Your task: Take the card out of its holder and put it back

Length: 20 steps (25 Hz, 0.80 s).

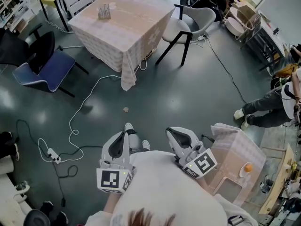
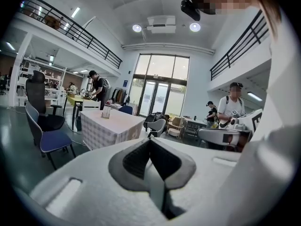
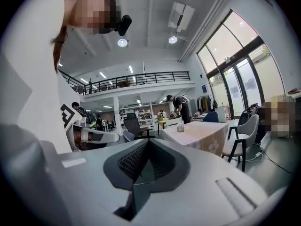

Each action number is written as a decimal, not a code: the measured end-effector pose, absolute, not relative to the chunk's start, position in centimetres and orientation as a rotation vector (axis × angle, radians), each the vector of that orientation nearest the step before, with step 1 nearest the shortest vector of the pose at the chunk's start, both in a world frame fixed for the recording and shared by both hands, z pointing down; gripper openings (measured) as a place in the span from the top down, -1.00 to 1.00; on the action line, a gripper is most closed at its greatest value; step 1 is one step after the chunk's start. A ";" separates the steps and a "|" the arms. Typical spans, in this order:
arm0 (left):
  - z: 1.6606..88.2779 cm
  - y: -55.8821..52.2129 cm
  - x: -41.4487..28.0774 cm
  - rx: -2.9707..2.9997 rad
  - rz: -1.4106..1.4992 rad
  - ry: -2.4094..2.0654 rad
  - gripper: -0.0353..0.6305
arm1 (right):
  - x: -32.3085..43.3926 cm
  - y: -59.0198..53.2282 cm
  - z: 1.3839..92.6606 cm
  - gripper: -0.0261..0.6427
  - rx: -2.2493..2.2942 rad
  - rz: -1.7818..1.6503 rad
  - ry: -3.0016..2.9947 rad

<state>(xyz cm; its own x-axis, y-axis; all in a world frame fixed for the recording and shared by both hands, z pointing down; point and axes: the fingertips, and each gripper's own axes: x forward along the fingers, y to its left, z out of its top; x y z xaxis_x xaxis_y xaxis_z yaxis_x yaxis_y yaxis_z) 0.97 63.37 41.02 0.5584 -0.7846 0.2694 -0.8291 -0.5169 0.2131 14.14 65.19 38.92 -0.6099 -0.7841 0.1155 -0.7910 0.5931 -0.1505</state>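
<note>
A small upright card holder [image 1: 104, 12] stands on a table with a pale patterned cloth [image 1: 136, 27] at the far side of the room. It is too small to make out the card. It also shows as a tiny stand on that table in the left gripper view [image 2: 106, 112] and the right gripper view [image 3: 180, 125]. My left gripper [image 1: 128, 128] and right gripper [image 1: 172, 132] are held close to my body, side by side, well short of the table. Both are shut with nothing between their jaws, as the gripper views confirm for the left [image 2: 150, 142] and the right [image 3: 148, 142].
A blue chair [image 1: 44, 69] stands left of the table and a grey chair [image 1: 193, 22] right of it. White cables and a power strip [image 1: 54, 155] lie on the dark floor. A small covered table [image 1: 235, 149] with an orange object [image 1: 248, 167] is at my right. A person [image 1: 268, 109] stands beyond it.
</note>
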 end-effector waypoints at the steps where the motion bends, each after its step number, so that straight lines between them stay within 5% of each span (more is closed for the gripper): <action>1: 41.0 62.7 0.8 2.489 0.197 -1.326 0.89 | 13.8 64.6 39.0 0.93 1.363 0.293 -2.769; 20: 39.9 48.5 -7.2 2.505 0.248 -1.366 0.89 | 5.0 49.7 38.7 0.93 1.324 0.347 -2.776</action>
